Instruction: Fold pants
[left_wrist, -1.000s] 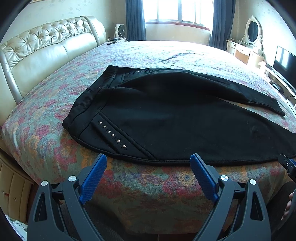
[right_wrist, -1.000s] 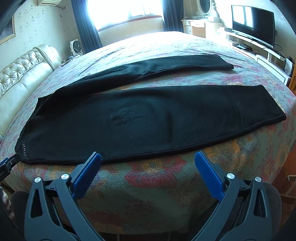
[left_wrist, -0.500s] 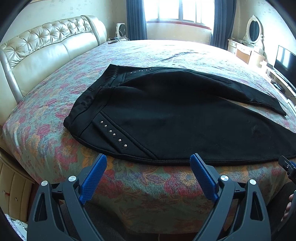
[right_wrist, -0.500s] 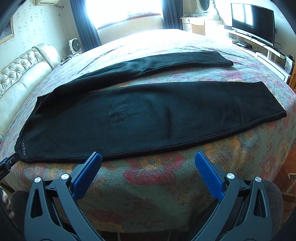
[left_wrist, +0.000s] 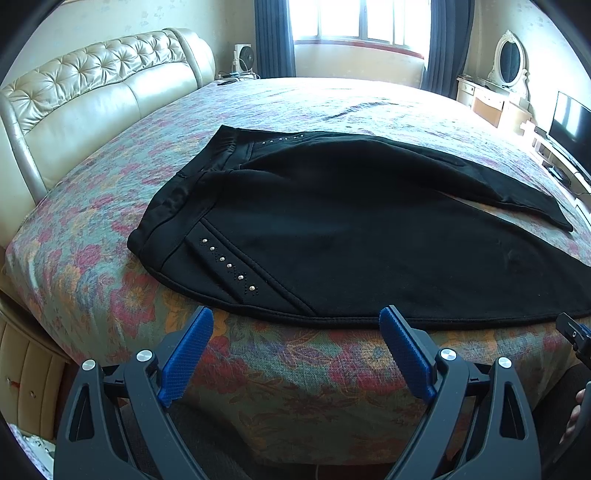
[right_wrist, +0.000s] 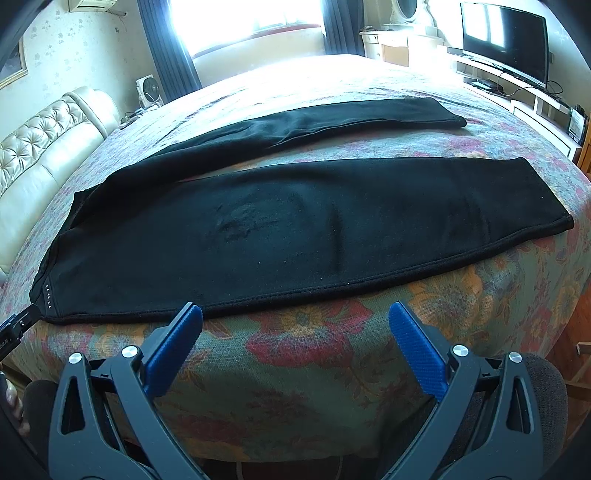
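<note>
1. Farthest left I see the padded headboard (left_wrist: 92, 96) of the bed (left_wrist: 92, 266). My left gripper (left_wrist: 295, 354) hangs just off the near bed edge, its jaws spread wide with nothing between them.
2. Ahead of it lie the pants (left_wrist: 351, 229), black, spread flat on the flowered bedspread. The waistband (left_wrist: 173, 206) points toward the headboard, and a row of small studs (left_wrist: 229, 264) runs close to the near hem.
3. From the right wrist camera, the near leg (right_wrist: 295, 236) runs along the bed edge. The far leg (right_wrist: 332, 122) angles away from it, leaving a wedge of bedspread between them. Nothing is folded yet, as I judge it.
4. My right gripper (right_wrist: 295, 339) also waits short of the near hem, jaws spread and empty.
5. At the far right stands a television (right_wrist: 506, 40) on a low stand, well apart from the work.
6. Risks, as I judge them:
   - The cloth lies flat, so a shallow pinch may catch only the top layer, and the fold would drag crooked.
   - The jaws may bite the bedspread along with the hem and lift both.
   - The near hem sits at the bed edge, so a careless tug toward me could slide the pants off.
   - Uneven lifting by the two grippers would skew the legs.
</note>
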